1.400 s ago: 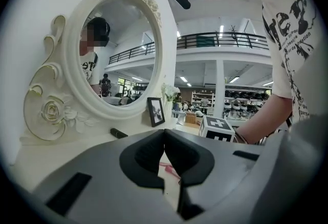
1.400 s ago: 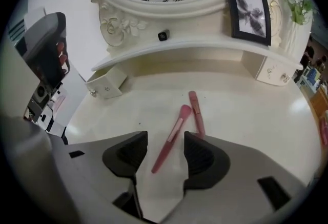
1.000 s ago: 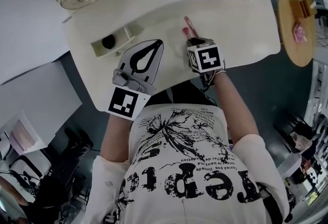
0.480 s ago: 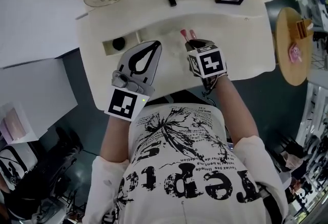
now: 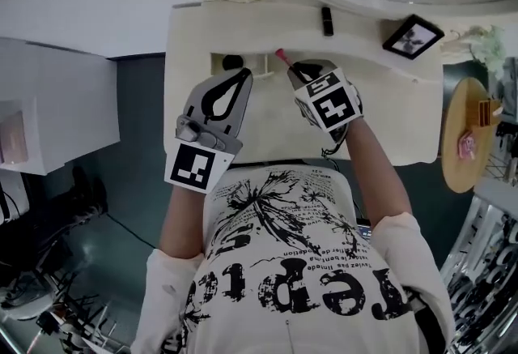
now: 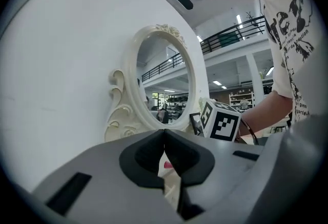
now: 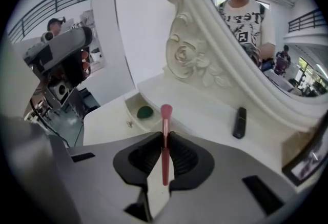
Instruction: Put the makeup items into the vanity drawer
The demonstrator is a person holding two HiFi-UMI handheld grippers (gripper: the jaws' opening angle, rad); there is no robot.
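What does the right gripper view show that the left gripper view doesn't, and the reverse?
Only the right gripper view: the handle of a pink makeup brush clamped in the jaws of the right hand-held gripper, the open drawer holding a green item, and a black tube on the vanity top. Only the left gripper view: a marker cube and the person's forearm. Both: the carved mirror frame.

Sponge (image 7: 145,112) in drawer (image 7: 129,106) — tube (image 7: 239,122) right, on vanity (image 7: 205,115)

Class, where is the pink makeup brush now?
The pink brush is clamped in the right gripper, over the vanity top beside the open drawer, centre of the head view.
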